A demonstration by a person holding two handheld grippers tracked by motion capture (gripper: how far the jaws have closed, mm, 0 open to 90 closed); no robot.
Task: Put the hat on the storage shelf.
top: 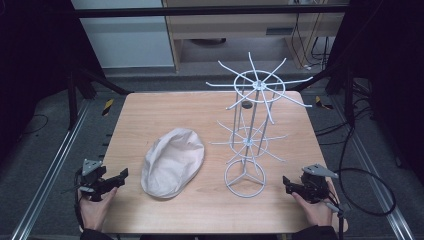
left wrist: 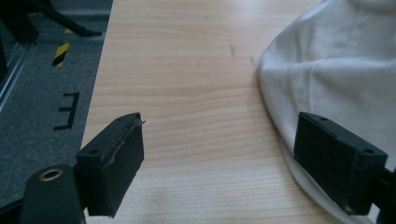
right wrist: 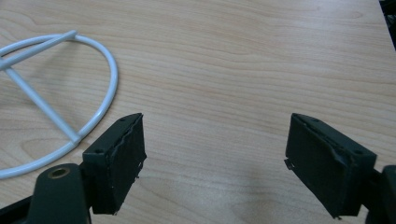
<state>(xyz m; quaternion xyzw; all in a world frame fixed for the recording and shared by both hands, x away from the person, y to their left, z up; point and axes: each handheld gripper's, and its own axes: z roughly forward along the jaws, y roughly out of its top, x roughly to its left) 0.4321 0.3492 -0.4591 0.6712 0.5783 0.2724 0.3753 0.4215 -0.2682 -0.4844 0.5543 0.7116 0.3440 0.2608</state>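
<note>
I see the wooden table (top: 150, 110) first, then the white wire rack (top: 250, 130) standing upright just left of my right gripper (top: 292, 185), probably placed to receive the cap. The cream cap (top: 172, 162) lies flat just right of my left gripper (top: 117, 179). Both grippers rest at the near edge with jaws spread and nothing between them.

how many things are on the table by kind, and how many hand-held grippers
cloth caps: 1, the cream cap
wire racks: 1, the white rack
hand-held grippers: 2, left hand-held gripper and right hand-held gripper
total: 4
</note>
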